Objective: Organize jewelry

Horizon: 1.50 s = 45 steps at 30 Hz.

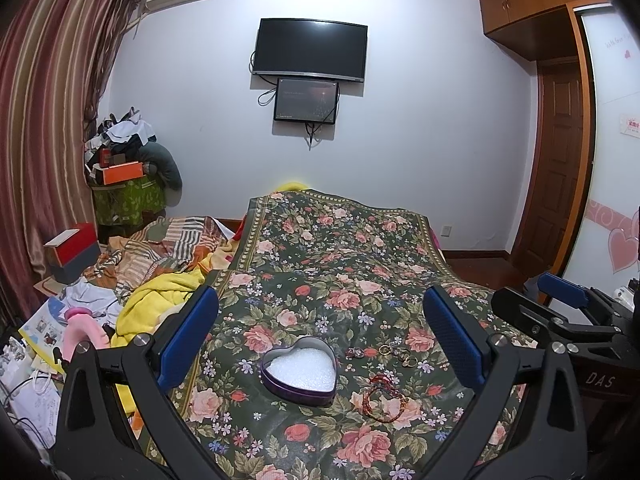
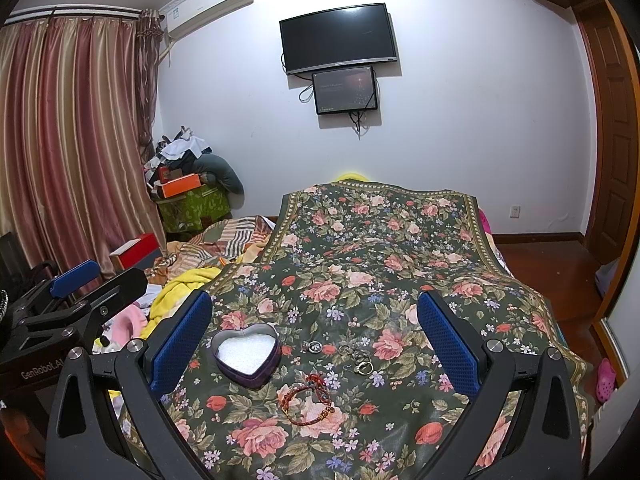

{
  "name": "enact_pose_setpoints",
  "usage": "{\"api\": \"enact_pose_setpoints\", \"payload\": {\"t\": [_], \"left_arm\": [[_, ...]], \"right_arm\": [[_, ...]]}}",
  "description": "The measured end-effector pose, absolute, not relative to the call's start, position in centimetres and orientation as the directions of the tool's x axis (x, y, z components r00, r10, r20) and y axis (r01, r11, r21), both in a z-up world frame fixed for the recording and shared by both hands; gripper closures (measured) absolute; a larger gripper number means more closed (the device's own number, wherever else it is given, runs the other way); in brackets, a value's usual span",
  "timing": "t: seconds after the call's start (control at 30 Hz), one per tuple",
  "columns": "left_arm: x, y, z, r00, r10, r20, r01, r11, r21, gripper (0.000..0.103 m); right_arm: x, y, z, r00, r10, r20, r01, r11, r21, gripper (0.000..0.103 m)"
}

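Note:
A purple heart-shaped tin [image 1: 299,370] with white foam inside sits open on the floral cloth; it also shows in the right wrist view [image 2: 246,354]. Several rings [image 1: 394,354] lie just right of it, also seen from the right wrist [image 2: 354,358]. Red cord bracelets [image 1: 384,398] lie in front of the rings, also in the right wrist view [image 2: 310,400]. My left gripper [image 1: 320,336] is open and empty, hovering above the tin. My right gripper [image 2: 316,340] is open and empty, above the rings and bracelets.
The floral cloth [image 1: 340,248] covers a raised surface. Yellow and striped bedding [image 1: 160,280] and clutter lie to the left. A red and grey box [image 1: 74,254] stands by the curtain. A wardrobe and door are on the right. Each gripper sees the other at its side.

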<state>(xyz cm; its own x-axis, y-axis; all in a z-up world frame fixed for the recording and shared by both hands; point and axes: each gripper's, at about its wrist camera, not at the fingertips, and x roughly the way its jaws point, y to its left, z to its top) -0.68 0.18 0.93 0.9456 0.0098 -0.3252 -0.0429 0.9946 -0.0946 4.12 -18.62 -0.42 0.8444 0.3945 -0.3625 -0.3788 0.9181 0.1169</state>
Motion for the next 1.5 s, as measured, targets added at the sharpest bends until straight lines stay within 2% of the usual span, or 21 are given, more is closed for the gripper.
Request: {"api": "enact_pose_setpoints", "payload": {"t": [0.53, 0.77, 1.13, 1.33, 1.43, 1.5], "left_arm": [[0.7, 0.0, 0.0, 0.93, 0.009, -0.367, -0.042, 0.996, -0.082, 0.0], [3.1, -0.6, -2.2, 0.895, 0.022, -0.446, -0.053, 0.997, -0.058, 0.0], [7.4, -2.1, -8.7, 0.75, -0.096, -0.654, 0.046, 0.995, -0.092, 0.001], [8.1, -3.5, -11.1, 0.681, -0.148, -0.717, 0.095, 0.989, -0.114, 0.02], [8.4, -3.9, -12.0, 0.647, -0.178, -0.741, 0.122, 0.984, -0.13, 0.03], [8.8, -4.0, -12.8, 0.618, -0.195, -0.762, 0.128, 0.981, -0.147, 0.043]], "right_arm": [[4.8, -19.0, -1.4, 0.853, 0.354, -0.383, -0.345, 0.934, 0.095, 0.001], [5.9, -20.2, -2.6, 0.854, 0.285, -0.435, -0.292, 0.955, 0.054, 0.001], [7.8, -22.1, -6.3, 0.781, 0.211, -0.588, -0.246, 0.969, 0.021, 0.001], [8.2, -22.1, -7.8, 0.759, 0.199, -0.62, -0.264, 0.964, -0.013, 0.003], [8.7, -22.1, -8.5, 0.737, 0.221, -0.639, -0.283, 0.959, 0.006, 0.014], [9.0, -22.2, -9.1, 0.718, 0.237, -0.655, -0.296, 0.955, 0.021, 0.022]]}}
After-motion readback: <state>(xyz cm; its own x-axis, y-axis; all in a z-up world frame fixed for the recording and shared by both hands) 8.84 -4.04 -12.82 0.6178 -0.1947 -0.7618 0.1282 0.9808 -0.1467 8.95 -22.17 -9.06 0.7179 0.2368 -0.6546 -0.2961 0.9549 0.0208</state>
